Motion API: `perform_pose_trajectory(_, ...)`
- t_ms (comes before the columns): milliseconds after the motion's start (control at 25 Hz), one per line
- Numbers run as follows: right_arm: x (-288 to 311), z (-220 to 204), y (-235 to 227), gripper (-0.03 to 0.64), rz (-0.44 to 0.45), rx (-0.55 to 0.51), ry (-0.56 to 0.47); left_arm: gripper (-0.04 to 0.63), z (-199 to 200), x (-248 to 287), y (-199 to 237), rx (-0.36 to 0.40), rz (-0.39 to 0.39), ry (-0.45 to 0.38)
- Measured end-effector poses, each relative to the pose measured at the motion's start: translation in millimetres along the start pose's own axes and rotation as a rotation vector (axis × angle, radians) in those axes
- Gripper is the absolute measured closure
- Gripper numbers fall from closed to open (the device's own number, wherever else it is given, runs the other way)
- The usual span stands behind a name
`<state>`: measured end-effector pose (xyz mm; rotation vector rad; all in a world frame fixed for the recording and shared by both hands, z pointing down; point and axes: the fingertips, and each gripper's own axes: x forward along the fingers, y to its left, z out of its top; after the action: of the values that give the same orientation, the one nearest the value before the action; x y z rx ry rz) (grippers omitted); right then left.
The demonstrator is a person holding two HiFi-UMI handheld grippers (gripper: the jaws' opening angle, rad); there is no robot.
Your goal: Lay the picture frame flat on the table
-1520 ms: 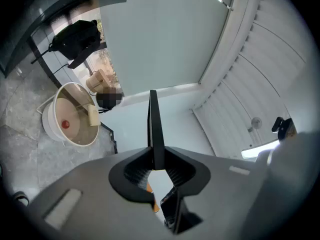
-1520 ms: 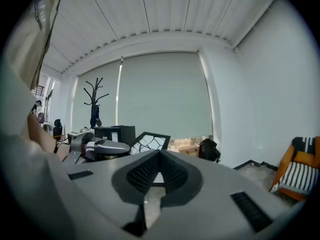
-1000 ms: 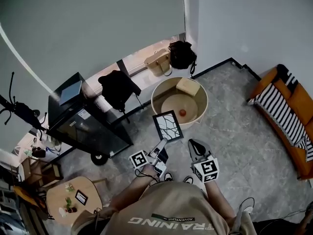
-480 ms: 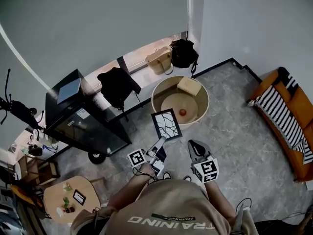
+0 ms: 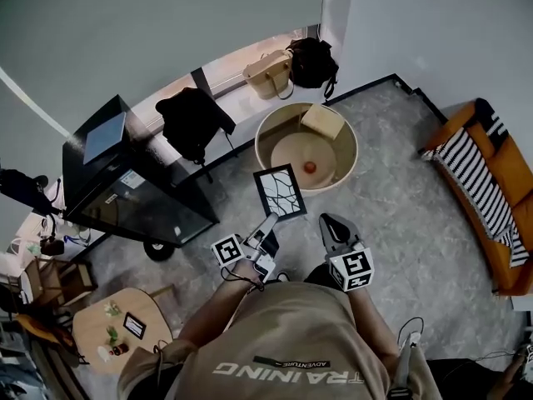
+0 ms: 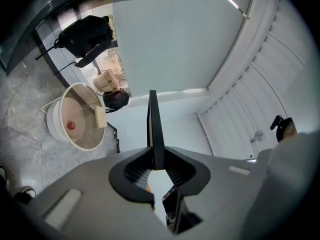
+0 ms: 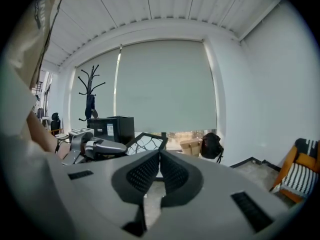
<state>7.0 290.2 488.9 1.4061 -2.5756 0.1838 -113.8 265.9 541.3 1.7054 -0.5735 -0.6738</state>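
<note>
A black picture frame [image 5: 280, 192] with a cracked-line pattern hangs in the air in front of me, gripped at its lower edge by my left gripper [image 5: 268, 220]. The left gripper view shows the frame [image 6: 152, 124] edge-on, standing upright between the pads of that gripper [image 6: 156, 161]. My right gripper [image 5: 326, 222] is held beside it, shut and empty; in its own view its jaws [image 7: 160, 160] meet, with the frame [image 7: 146, 141] behind them. Beyond the frame stands the round beige table [image 5: 265, 137] with a raised rim, holding a red ball [image 5: 310, 167] and a tan box [image 5: 321, 121].
A black glass cabinet on wheels [image 5: 125, 192] stands at the left, with a dark bag on a chair [image 5: 190, 122] behind it. A tan bag [image 5: 268, 73] and a black backpack [image 5: 310, 63] lie by the window. An orange sofa [image 5: 493, 192] is at the right, and a small wooden table [image 5: 108, 330] at the lower left.
Both grippers and the frame have moved forward toward the round table. The left gripper's hold on the frame is unchanged, and the right gripper stays shut.
</note>
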Motion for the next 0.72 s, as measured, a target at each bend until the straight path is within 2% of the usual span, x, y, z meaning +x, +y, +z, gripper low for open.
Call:
perform_pose_trajectory(280,40,5,-23,0.609,0.030,0.002,0.031,0.520,35,24,26,-0.013,0.024,-0.038)
perform_pose_trajectory(520,86,8,-69,0.609,0.041,0.015,0.018,0.520,62,70,40,-0.011,0.054,-0.045)
perform_pose_trajectory(720,128,15,-111,0.609,0.103,0.020,0.038,0.520,87,116,50,0.011,0.080,-0.058)
